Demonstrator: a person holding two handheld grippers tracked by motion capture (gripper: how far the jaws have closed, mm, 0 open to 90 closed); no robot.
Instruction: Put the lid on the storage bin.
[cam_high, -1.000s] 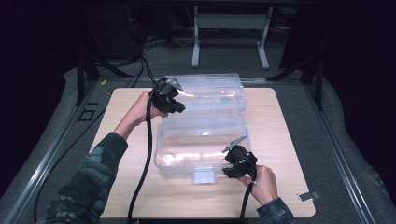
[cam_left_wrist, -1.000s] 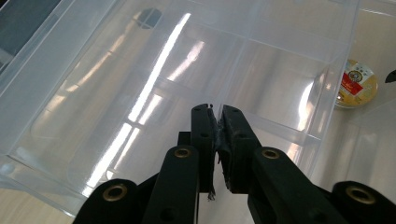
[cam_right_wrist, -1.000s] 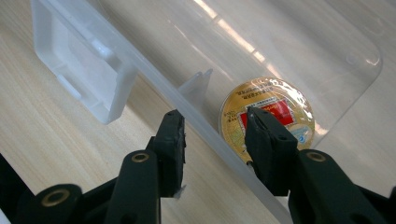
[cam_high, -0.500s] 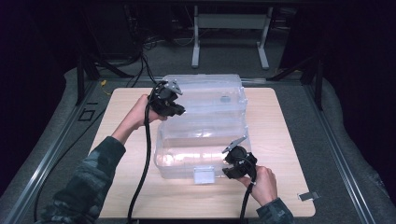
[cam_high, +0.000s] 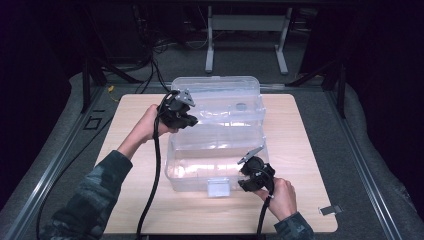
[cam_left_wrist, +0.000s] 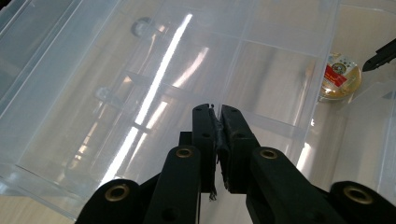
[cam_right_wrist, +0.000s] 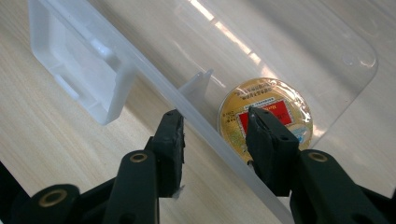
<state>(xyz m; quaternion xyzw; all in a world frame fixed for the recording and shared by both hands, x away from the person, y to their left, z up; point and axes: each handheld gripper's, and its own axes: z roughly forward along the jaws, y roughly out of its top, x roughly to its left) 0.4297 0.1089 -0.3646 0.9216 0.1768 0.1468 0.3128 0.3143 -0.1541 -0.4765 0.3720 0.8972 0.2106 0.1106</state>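
On the wooden table (cam_high: 300, 210), high view: a clear plastic box (cam_high: 215, 160) stands open, left gripper (cam_high: 186, 119) at its raised lid (cam_high: 220, 97), right gripper (cam_high: 248, 180) at the front wall. Left gripper view: jaws pressed together, pinching the lid's edge. Right gripper view: jaws spread astride the front wall, beside the latch (cam_right_wrist: 79, 65); a gold disc (cam_right_wrist: 266, 119) lies inside.

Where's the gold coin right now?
The gold coin lies inside the clear box, at its front right corner, just behind the front wall that the right gripper straddles.
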